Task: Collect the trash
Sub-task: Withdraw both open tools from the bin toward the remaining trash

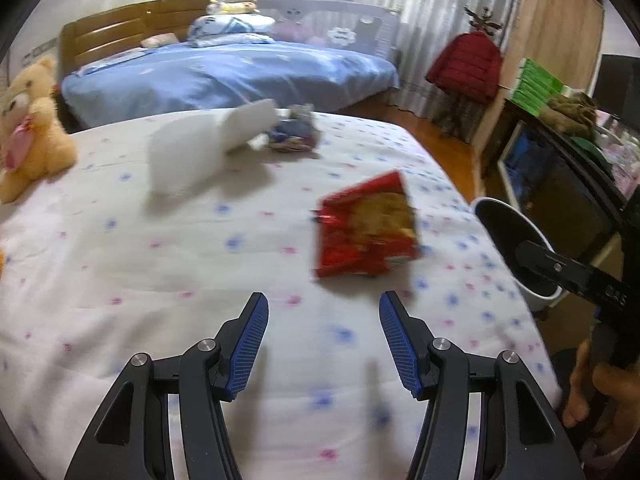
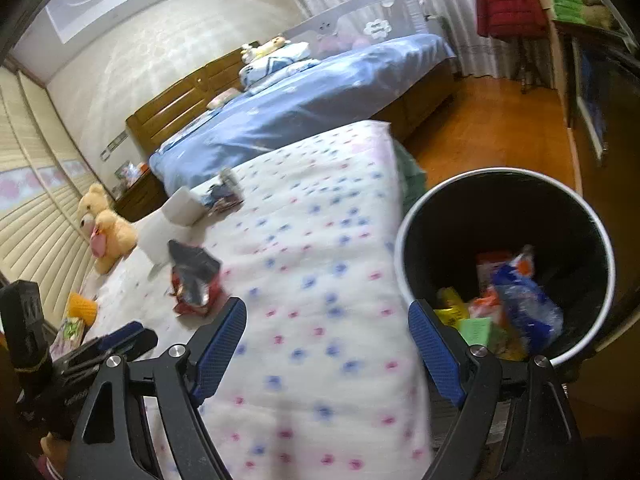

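A red snack bag lies on the white flowered bed cover, just ahead of my open, empty left gripper. It also shows in the right wrist view. Farther back lie a blue wrapper and a white tissue pack. A black-lined trash bin with several wrappers inside stands beside the bed. My right gripper is open and empty, hovering over the bed edge next to the bin. The right gripper also shows in the left wrist view over the bin.
A yellow teddy bear sits at the bed's left. A second bed with a blue cover stands behind. A red jacket hangs on a rack, and a dark cabinet stands to the right on the wooden floor.
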Demonstrator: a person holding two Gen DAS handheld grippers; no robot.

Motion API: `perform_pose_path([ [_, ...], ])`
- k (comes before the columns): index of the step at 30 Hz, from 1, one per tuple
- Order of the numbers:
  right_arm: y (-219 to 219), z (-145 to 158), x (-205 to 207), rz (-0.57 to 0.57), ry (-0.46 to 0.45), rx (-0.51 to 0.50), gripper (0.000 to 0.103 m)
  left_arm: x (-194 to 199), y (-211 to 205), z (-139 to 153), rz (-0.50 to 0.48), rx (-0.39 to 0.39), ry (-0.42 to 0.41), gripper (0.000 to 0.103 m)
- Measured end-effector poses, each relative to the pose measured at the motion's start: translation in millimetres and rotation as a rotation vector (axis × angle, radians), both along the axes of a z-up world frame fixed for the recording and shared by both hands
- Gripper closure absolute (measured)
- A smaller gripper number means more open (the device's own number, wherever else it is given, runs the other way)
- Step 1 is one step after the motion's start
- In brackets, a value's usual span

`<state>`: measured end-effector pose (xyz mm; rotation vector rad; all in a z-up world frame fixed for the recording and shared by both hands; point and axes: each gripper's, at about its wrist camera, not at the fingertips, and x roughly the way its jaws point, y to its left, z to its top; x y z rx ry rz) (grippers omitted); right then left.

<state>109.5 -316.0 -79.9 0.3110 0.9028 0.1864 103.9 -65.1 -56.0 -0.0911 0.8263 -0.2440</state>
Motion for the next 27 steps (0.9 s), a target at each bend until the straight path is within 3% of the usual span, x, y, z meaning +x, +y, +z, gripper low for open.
perform_pose_path([
  [14, 65.4, -4.3, 7.8, 0.123, 0.011, 0.029, 0.017, 15.1, 60.8, -0.6, 0.124, -0.002, 0.007, 0.045],
  [27, 105.4, -22.5, 33.2, 0.187, 0.049, 0.048, 0.017, 65.6, 79.5, -8.7, 0.148, 0.015, 0.017, 0.045],
])
